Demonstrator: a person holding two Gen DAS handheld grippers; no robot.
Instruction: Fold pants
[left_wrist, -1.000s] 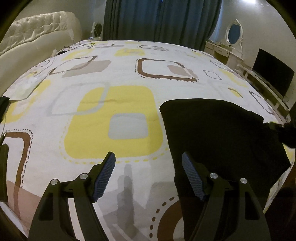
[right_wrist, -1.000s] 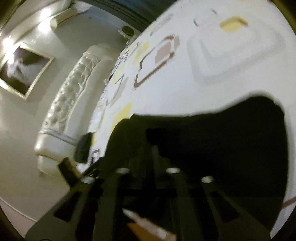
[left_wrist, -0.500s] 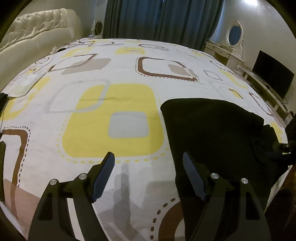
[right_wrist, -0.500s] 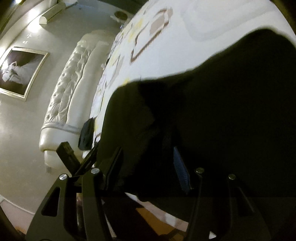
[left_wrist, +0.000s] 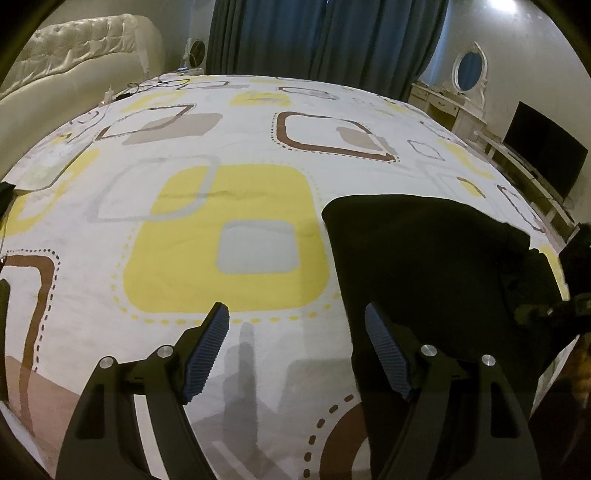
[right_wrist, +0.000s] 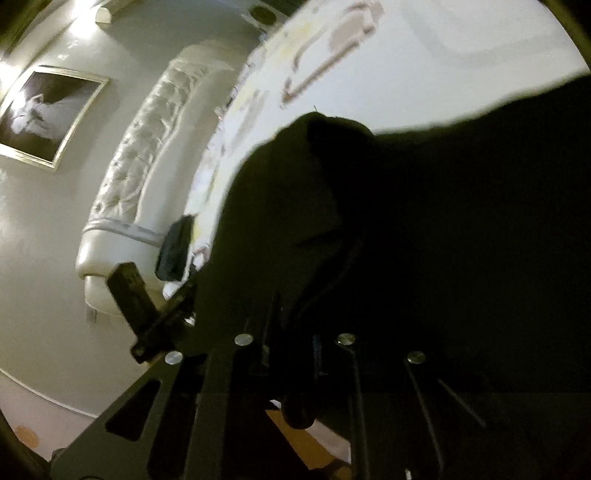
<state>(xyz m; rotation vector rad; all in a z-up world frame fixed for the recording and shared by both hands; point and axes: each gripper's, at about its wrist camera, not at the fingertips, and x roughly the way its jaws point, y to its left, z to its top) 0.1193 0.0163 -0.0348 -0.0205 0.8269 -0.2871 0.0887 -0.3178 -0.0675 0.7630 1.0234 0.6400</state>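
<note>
The bed (left_wrist: 240, 155) fills most of the left wrist view, its patterned sheet white, yellow and brown. It's a big flat surface, so it makes sense as the place to fold on. Curtains hang at the far end, a padded headboard (left_wrist: 85, 62) stands on the left, and a TV (left_wrist: 543, 162) sits off to the right.

The black pants (left_wrist: 424, 266) lie on the near right part of the bed, already squared off into a rough rectangle, with their right edge bunched up near the mattress edge. I'd guess a fold is about to be made from that side.

The left tongs (left_wrist: 295, 350) hang spread wide over the sheet, just off the left edge of the pants, with nothing between the pads. They look like they're waiting their turn.

The right tongs (right_wrist: 291, 354) are closing, their fingers nearly together with dark cloth caught between them at the pants' edge. It's murky in there, but it reads as a pinch on the fabric so the edge can be lifted.

Compared with a second ago, the right tongs opened and pushed in closer over the pants, then clamped. The bunched right edge in the left view is new too. The left tongs haven't budged.
</note>
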